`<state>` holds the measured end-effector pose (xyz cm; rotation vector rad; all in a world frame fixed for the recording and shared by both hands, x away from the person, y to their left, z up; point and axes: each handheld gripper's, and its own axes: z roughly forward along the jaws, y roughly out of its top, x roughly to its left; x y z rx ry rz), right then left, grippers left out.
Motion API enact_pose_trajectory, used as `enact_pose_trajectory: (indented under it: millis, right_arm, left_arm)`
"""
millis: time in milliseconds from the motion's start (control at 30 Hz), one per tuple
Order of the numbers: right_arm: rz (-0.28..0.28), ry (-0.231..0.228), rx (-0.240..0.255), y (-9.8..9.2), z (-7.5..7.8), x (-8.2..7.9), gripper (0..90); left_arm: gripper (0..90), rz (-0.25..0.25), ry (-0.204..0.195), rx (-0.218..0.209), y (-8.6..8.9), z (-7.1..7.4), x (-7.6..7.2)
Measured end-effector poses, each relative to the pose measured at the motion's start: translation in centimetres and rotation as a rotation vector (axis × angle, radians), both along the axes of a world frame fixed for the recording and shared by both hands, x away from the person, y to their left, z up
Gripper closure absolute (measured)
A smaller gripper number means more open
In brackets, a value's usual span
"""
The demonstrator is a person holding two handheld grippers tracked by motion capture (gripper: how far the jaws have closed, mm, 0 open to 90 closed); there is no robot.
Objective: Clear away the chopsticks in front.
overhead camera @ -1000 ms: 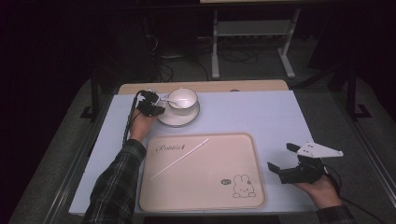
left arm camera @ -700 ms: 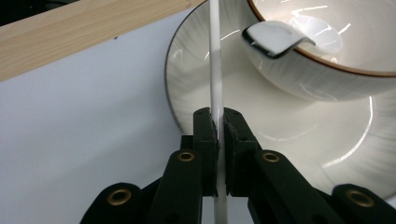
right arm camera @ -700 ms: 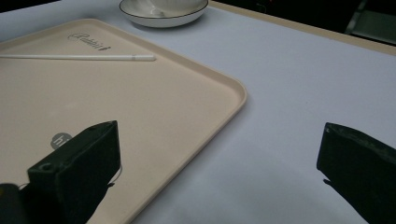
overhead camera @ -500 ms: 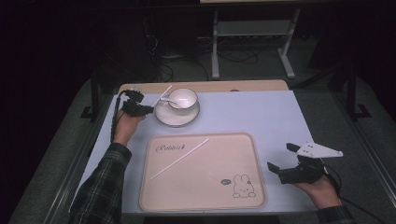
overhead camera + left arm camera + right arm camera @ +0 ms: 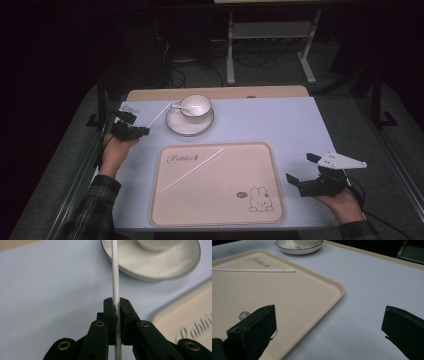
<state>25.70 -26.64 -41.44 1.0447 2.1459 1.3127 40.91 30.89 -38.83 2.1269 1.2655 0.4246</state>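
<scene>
Left claw (image 5: 142,131) was clamped tight on a white stick (image 5: 115,277), long axis running straight out past its tips toward the saucer (image 5: 172,124) with the cup (image 5: 196,105), spoon (image 5: 178,107) inside. Second stick (image 5: 192,169) lay diagonally in the rabbit tray (image 5: 220,210). Right claw (image 5: 301,170) sat wide open over the counter (image 5: 280,125), empty.
</scene>
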Motion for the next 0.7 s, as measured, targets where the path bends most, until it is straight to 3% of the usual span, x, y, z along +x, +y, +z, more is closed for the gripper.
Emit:
enact_pose_trajectory:
  millis: [133,333,500,700]
  right_arm:
    - [0.002,0.0,-0.002,0.1,0.0,0.0,0.0]
    - [0.005,-0.002,-0.005,0.3,0.1,0.0,0.0]
    - [0.003,-0.002,-0.005,0.3,0.1,0.0,0.0]
    - [0.004,-0.002,-0.005,0.2,0.1,0.0,0.0]
  left_arm:
    - [84.5,-0.009,0.004,-0.014,0.8,-0.5,-3.4]
    - [84.6,-0.062,-0.012,-0.033,-0.4,-0.3,-7.1]
    - [84.5,-0.129,-0.013,-0.069,-2.8,-0.3,-9.0]
    - [84.5,-0.231,0.023,-0.084,-6.8,-1.0,-10.0]
